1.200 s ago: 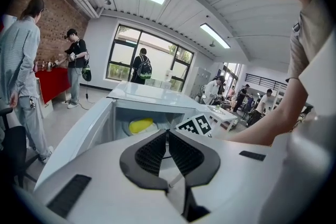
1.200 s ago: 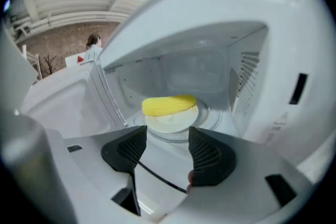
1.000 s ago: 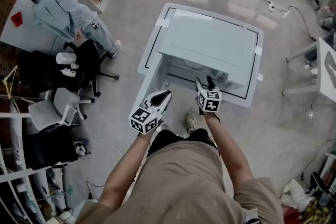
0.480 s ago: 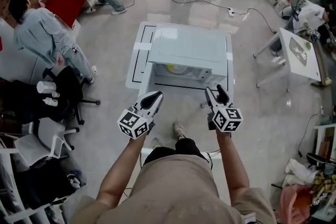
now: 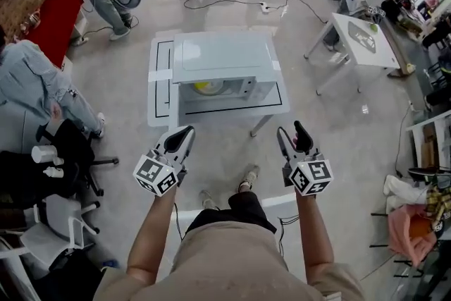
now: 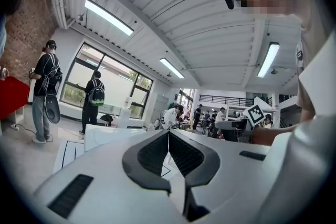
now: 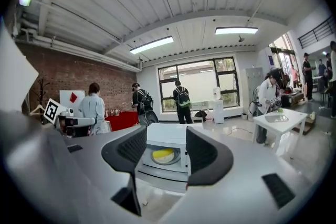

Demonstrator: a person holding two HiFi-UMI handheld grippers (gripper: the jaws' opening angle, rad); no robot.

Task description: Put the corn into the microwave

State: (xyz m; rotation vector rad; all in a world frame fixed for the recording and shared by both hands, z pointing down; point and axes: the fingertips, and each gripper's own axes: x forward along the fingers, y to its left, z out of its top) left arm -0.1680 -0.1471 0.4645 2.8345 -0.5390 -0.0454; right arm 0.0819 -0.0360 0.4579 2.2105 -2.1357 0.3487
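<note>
Yellow corn [image 5: 209, 87] lies inside the microwave [image 5: 222, 56] on the table [image 5: 159, 84], and the left tool [image 5: 187, 130], jaws together, and the right tool [image 5: 291, 129], jaws apart and empty, have drawn back well clear, so placement appears complete.

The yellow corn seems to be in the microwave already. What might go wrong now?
1. The microwave looks open at the front with the corn lying inside; left so, it cannot run.
2. Neither gripper holds anything: the left gripper has its fingers together, the right gripper apart. Pushing it shut with either might shove the microwave along its table.
</note>
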